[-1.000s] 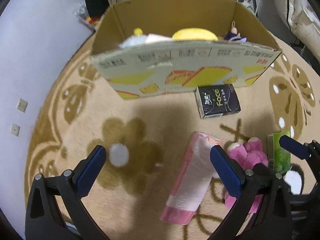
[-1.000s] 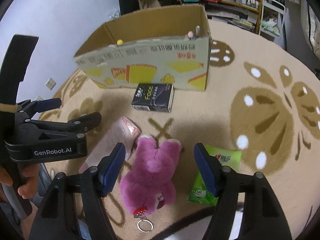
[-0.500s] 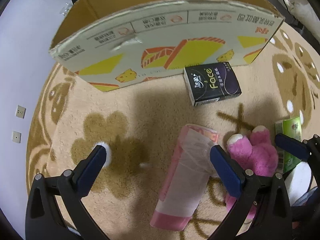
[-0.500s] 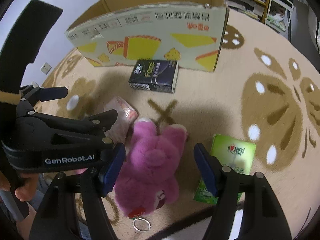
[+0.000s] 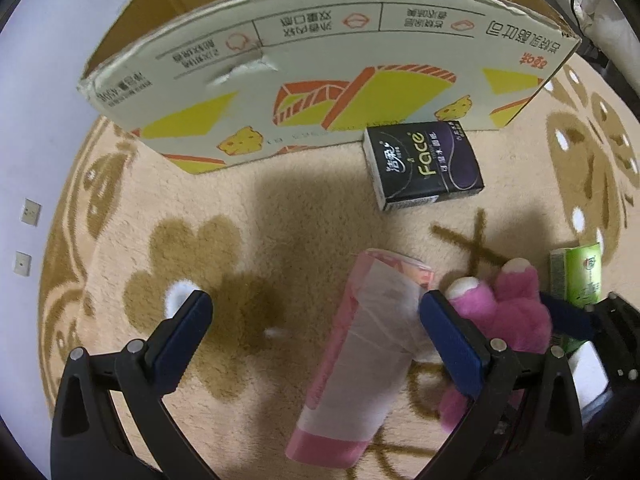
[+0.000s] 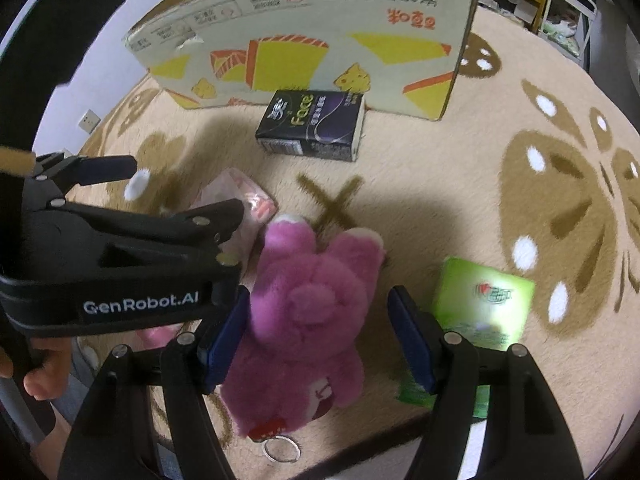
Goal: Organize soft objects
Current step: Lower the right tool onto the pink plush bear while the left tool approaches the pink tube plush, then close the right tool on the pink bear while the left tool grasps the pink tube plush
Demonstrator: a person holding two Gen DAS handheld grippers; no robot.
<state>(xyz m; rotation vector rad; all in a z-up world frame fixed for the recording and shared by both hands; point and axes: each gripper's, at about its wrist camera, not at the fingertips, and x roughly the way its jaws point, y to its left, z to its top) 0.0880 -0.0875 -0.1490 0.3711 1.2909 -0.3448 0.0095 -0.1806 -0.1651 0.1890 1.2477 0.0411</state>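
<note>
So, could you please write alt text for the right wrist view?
An open right gripper hangs over a pink plush bear lying on a beige rug. A green tissue pack lies to its right, a black tissue box and a cardboard box behind, and the left gripper enters from the left.

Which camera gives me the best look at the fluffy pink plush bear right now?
The right wrist view: the fluffy pink plush bear lies nearly whole between open jaws. The left wrist view shows only its feet and part of its body at the edge.
</note>
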